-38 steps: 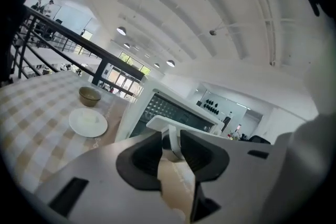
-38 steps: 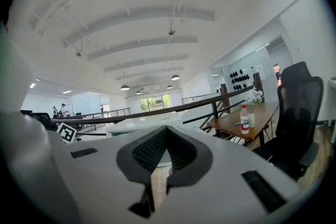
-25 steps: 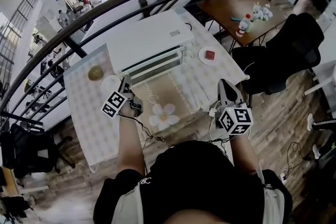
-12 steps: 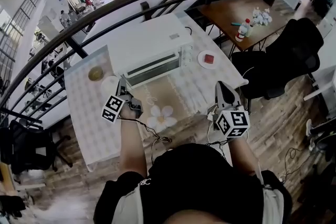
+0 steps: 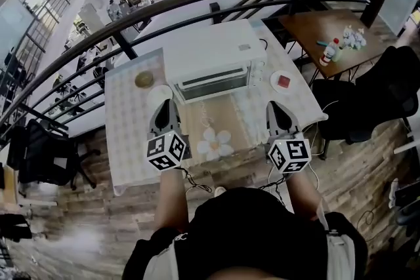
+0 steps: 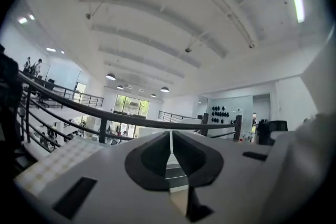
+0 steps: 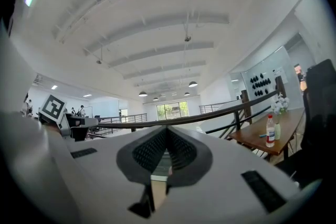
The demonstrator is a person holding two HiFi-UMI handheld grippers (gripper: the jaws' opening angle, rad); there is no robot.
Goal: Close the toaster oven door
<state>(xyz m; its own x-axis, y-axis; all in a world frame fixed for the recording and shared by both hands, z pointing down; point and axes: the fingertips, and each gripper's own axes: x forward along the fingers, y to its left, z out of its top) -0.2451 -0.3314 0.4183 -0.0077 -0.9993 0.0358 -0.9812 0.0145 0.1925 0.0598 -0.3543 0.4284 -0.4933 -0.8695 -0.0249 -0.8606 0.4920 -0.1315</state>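
The white toaster oven [image 5: 211, 52] stood at the far middle of the checked table [image 5: 128, 134], just in front of the dark railing [image 5: 197, 0]. Its door [image 5: 213, 83] faced the person and looked upright against the oven front, so it seemed shut or very nearly so.

The left tongs [image 5: 165, 105] hung near the oven's left front corner and the right tongs [image 5: 272, 106] near its right. Both were clear of the oven, each with jaws pressed together on nothing.

The door was probably a stiff glass-and-metal flap hinged along its bottom edge and light to swing. The best place to push would be the top edge or the handle bar, not the pane. The oven itself looked light enough to slide on the cloth. A small plate [image 5: 283, 81] sat just right of it.
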